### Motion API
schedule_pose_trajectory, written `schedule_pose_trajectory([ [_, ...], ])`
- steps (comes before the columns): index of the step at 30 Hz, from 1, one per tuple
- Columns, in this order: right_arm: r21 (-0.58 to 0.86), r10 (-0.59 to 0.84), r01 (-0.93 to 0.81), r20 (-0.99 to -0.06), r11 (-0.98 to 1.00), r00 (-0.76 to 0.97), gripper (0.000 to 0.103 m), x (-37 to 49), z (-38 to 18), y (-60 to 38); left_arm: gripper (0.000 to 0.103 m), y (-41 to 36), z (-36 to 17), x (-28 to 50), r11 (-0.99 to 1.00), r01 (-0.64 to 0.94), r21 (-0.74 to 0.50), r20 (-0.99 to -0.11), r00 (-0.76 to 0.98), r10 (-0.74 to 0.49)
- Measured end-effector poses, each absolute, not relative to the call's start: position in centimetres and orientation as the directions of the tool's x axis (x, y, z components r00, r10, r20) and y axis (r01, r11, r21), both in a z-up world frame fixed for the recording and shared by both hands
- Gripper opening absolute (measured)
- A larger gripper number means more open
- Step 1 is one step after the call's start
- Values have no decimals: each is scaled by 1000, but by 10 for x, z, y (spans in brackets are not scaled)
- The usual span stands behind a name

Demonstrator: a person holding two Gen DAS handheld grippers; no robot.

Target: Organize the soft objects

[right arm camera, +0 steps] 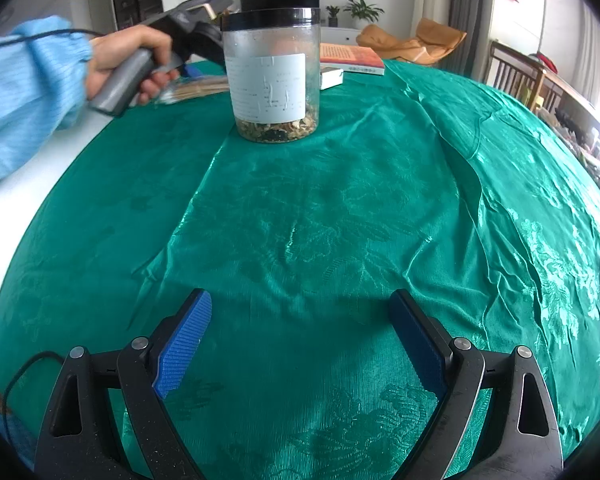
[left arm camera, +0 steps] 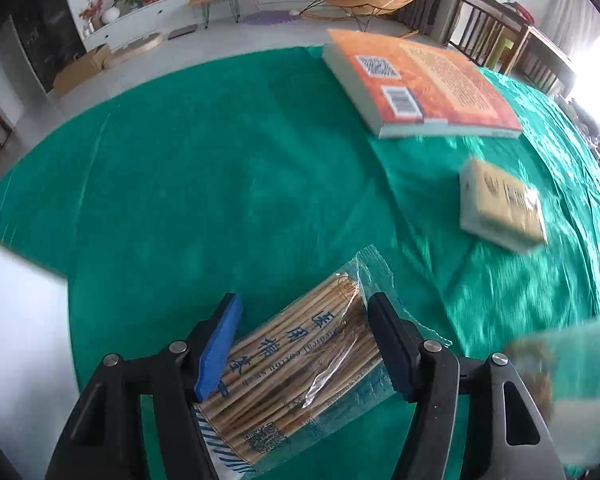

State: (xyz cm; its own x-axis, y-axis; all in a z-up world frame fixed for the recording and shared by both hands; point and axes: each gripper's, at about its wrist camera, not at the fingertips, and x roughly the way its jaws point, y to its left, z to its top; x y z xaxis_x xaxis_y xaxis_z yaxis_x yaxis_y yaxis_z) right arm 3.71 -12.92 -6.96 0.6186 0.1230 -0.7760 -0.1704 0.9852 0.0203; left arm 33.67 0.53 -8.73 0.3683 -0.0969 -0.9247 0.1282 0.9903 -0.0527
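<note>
The clear packet of cotton swabs (left arm camera: pixel 300 364) lies slantwise on the green cloth (left arm camera: pixel 220 184), right between the two fingers of the left gripper (left arm camera: pixel 304 340); the blue pads (left arm camera: pixel 218 350) stand on either side of it, the right-hand one up against the plastic wrapper and the left one touching the packet's lower edge, but whether they truly squeeze it I cannot tell. Ahead of that gripper and off to its right sits a small pale tissue pack (left arm camera: pixel 502 206), blurred, and farther on beyond it an orange book (left arm camera: pixel 424 86) lies flat near the far edge of the cloth. At the gripper's right margin a blurred jar shows only as a smear. From the other side, a hand (right arm camera: pixel 130 64) in a light blue sleeve (right arm camera: pixel 28 92) grips the handle of the left tool, with the swab packet just under it. The right gripper (right arm camera: pixel 300 344) hangs over bare cloth with its jaws spread wide and nothing between them. Well ahead of it stands a clear plastic jar (right arm camera: pixel 274 76) with a black lid and a white label, a layer of dried bits in its bottom.
</note>
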Motion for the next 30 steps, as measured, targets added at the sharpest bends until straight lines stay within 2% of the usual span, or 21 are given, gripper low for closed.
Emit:
schedule_pose_trajectory([
  [1,20,123,-170,-776,985,619,92,37,-70,-129,81,3,-89,317,987,139,-83,-936,330,-125],
  [3,20,122,-169,-775,985,619,92,37,-70,-129,87,-2,-89,284,968,200,-152,-957,214,-195],
  [5,20,122,-168,-774,986,621,92,37,-70,-129,87,0,-73,261,962,212,-173,-949,227,-221],
  [10,20,121,-167,-774,986,622,92,36,-70,-129,89,20,-24,206,972,141,-189,-882,412,-231],
  [13,19,121,-168,-774,986,621,92,36,-70,-129,89,11,-18,169,974,172,-145,-867,453,-209],
  [18,20,121,-168,-774,986,622,92,36,-70,-129,89,-10,-35,121,985,156,-75,-847,511,-146],
  [25,19,123,-170,-770,985,626,92,31,-69,-130,89,-27,-87,102,990,142,-9,-857,509,-81],
  [30,19,123,-170,-770,985,627,92,30,-69,-131,93,-22,-97,94,991,134,-3,-839,540,-75],
])
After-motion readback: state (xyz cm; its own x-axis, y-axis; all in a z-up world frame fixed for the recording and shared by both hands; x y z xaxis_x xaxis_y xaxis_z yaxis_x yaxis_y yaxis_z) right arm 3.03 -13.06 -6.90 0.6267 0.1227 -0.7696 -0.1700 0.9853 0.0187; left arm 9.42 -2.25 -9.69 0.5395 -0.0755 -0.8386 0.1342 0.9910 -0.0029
